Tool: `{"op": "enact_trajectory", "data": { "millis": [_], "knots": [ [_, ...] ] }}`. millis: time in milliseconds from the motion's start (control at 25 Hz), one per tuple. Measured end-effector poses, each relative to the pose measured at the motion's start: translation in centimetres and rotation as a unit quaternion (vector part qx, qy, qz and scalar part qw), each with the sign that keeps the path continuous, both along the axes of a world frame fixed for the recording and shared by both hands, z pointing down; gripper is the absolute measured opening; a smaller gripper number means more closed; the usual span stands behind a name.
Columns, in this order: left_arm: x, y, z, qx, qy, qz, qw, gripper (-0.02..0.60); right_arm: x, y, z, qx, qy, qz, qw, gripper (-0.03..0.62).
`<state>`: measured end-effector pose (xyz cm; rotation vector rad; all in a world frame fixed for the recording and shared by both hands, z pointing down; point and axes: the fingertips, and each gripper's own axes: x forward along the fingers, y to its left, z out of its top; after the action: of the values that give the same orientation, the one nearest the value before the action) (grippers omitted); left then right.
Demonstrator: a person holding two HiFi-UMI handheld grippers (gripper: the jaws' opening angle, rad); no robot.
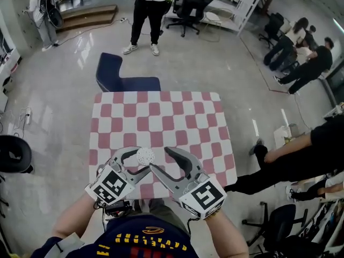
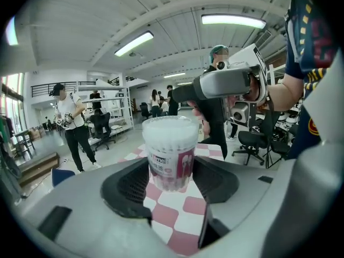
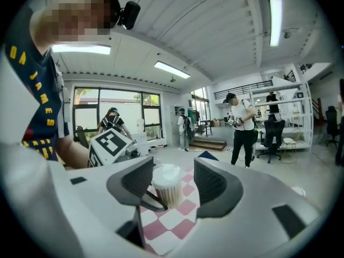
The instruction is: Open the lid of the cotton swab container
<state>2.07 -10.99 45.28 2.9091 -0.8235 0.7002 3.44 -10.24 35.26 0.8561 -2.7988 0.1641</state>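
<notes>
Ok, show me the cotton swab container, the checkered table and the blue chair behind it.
cotton swab container [image 2: 170, 163]: left gripper view, on its label.
checkered table [image 1: 161, 112]: head view, bare middle of its top.
blue chair [image 1: 110, 69]: head view, on its left part.

Table [image 1: 217, 144] draped in a pink-and-white checked cloth [image 1: 161, 120], on a pale glossy floor [image 1: 64, 90]; upright near its front edge, a cotton swab container [image 1: 145, 156].

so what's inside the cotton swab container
Cotton swabs stand packed upright in the cotton swab container, white tips on top. The pink label covers the lower stems; the bottom can't be seen.
</notes>
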Motion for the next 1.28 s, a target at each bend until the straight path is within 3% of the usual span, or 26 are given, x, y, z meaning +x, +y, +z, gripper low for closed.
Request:
{"op": "enact_trajectory", "data": {
  "millis": [160, 360, 800, 1040, 1280],
  "knots": [
    [0.4, 1.5, -0.4, 0.013, -0.010, 0.030, 0.9994, 0.256, -1.3, 1.5, 0.6, 0.015, 0.060, -0.053, 0.997, 0.249],
    [0.5, 2.9, -0.4, 0.020, -0.017, 0.044, 0.9987, 0.256, -2.6, 3.0, 2.3, 0.018, 0.079, -0.079, 0.994, 0.249],
    [-0.3, 4.8, 1.9, -0.011, 0.004, 0.074, 0.9972, 0.256, -3.9, 4.0, 5.6, -0.017, 0.092, -0.091, 0.991, 0.247],
    [-1.0, 5.3, 2.4, -0.019, 0.012, 0.078, 0.9967, 0.256, -4.6, 4.6, 6.4, 0.001, 0.114, -0.094, 0.989, 0.247],
    [-1.4, 5.6, 2.6, -0.021, 0.019, 0.089, 0.9956, 0.256, -4.5, 4.5, 6.8, -0.018, 0.111, -0.095, 0.989, 0.247]
  ]
}}
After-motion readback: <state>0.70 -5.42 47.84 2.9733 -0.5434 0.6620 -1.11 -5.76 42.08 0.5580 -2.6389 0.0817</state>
